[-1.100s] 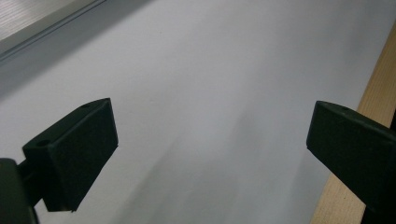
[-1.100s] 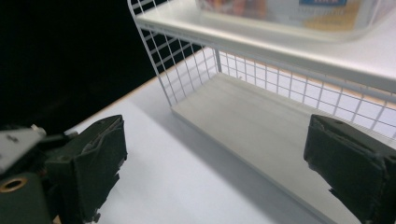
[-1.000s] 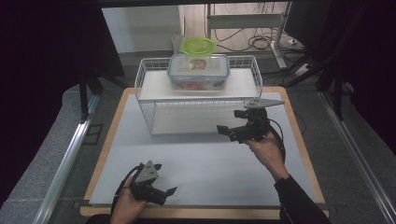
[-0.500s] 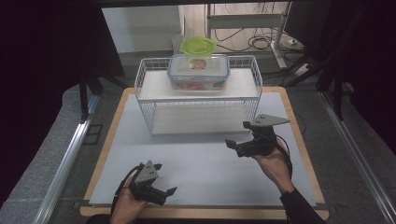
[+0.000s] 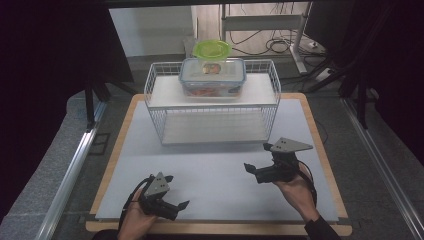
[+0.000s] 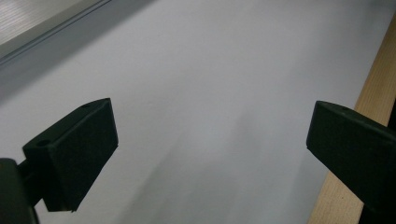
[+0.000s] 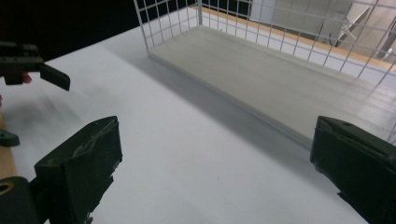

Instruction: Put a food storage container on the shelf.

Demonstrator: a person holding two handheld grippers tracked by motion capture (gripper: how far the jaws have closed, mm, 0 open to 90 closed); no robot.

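Observation:
A white wire rack (image 5: 212, 117) with two shelves stands at the back of the white mat (image 5: 210, 170). On its top shelf sits a clear food box with a blue-rimmed lid (image 5: 213, 77), and a green-lidded tub (image 5: 211, 49) is behind it. My left gripper (image 5: 176, 191) rests open near the front left edge, jaws wide over bare mat (image 6: 210, 140). My right gripper (image 5: 257, 157) hovers open in front of the rack's right half, holding nothing (image 7: 215, 154). Ahead of it lies the rack's empty lower shelf (image 7: 280, 79).
The mat lies on a wooden board whose rim (image 6: 369, 93) runs beside my left jaw. The left gripper (image 7: 28, 65) appears at the far left of the right gripper view. Dark frame posts and cables surround the table.
My right gripper has drawn back from the rack toward the front edge and slightly right, still open. The left gripper has stayed put.

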